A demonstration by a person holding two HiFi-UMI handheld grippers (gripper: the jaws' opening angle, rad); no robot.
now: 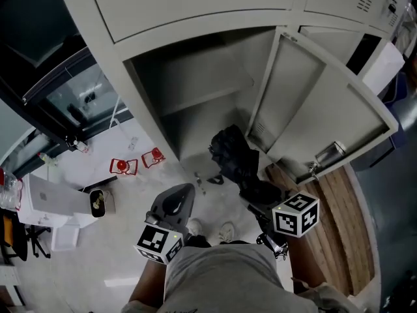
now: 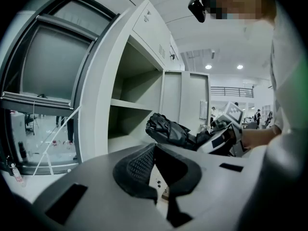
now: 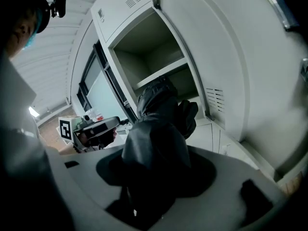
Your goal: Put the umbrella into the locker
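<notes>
Here the jaws of the right gripper [image 3: 154,174] clamp the folded umbrella [image 3: 156,124], its length pointing ahead of them toward the open locker [image 3: 144,57]; the left gripper [image 2: 156,165] gapes empty.

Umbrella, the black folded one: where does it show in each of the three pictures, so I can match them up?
Head view: the umbrella is at the centre, pointing into the open locker.
Left gripper view: it is right of centre, in front of the locker.
Right gripper view: it fills the middle, clamped in the right gripper jaws.
Shared landmark: the locker's shelf.
</notes>
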